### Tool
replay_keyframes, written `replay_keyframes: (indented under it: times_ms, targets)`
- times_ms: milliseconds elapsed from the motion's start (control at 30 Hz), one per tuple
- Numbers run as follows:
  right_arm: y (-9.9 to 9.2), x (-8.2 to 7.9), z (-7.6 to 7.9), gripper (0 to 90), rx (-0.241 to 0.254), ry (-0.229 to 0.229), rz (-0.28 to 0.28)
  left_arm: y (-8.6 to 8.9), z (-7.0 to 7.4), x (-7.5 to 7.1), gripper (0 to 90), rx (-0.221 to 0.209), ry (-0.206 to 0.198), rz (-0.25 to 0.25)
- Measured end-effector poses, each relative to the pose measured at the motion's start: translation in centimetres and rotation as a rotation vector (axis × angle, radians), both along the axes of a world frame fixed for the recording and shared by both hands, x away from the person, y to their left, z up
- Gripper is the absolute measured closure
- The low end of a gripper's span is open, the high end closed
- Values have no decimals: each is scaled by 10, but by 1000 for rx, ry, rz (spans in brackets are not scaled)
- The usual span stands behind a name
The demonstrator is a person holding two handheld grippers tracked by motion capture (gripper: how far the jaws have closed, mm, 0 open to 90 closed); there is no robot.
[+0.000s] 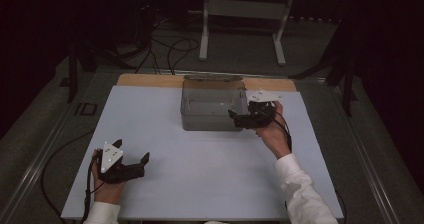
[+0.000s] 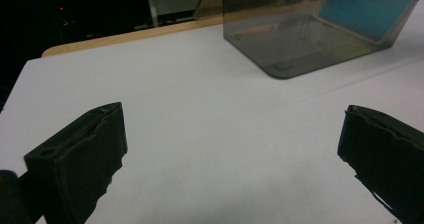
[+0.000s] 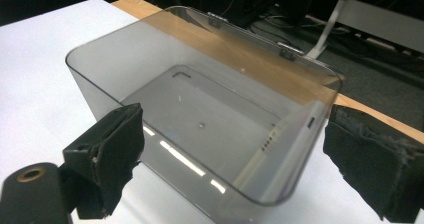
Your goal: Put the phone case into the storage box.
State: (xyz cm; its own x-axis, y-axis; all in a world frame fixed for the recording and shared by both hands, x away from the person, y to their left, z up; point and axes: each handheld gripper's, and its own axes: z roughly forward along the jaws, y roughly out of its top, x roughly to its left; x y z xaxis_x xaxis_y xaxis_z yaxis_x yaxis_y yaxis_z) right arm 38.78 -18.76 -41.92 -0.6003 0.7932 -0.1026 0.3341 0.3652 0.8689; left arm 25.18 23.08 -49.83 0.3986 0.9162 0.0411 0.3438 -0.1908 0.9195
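Observation:
A clear grey plastic box (image 1: 210, 106) stands open-topped at the back middle of the white table (image 1: 210, 184). Inside it a flat slab with a blue face (image 2: 365, 6) leans against the right wall; its pale edge (image 3: 287, 144) is seen through the box wall in the right gripper view. My right gripper (image 1: 240, 111) is open at the box's front right corner, and that corner (image 3: 250, 194) sits between its jaws without being clamped. My left gripper (image 1: 131, 151) rests open near the table's front left, with only bare tabletop between its jaws (image 2: 233, 119).
A wooden strip (image 1: 150, 80) runs along the table's back edge behind the box. A white metal stand (image 1: 240, 14) and loose cables (image 1: 170, 49) lie on the dark floor beyond. The white surface stretches wide between the two grippers.

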Motion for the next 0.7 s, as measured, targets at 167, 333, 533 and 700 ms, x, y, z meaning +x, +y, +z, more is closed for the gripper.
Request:
replay_keyframes:
  times_ms: [167, 333, 533, 700]
  targets:
    - [-13, -14, -7, 94, 4, 4, -36, 0, 0, 0, 3, -2, -1, 0]
    - [-27, -28, -15, 94, 24, -5, -58, 0, 0, -1, 2, -5, -3, 2]
    - [-43, -54, -26, 94, -3, -48, -68, 0, 1, -1, 2, -7, -6, 4]
    - [-57, -72, -29, 95, -33, -81, -79, 3, 3, 0, 2, -10, -10, 9]
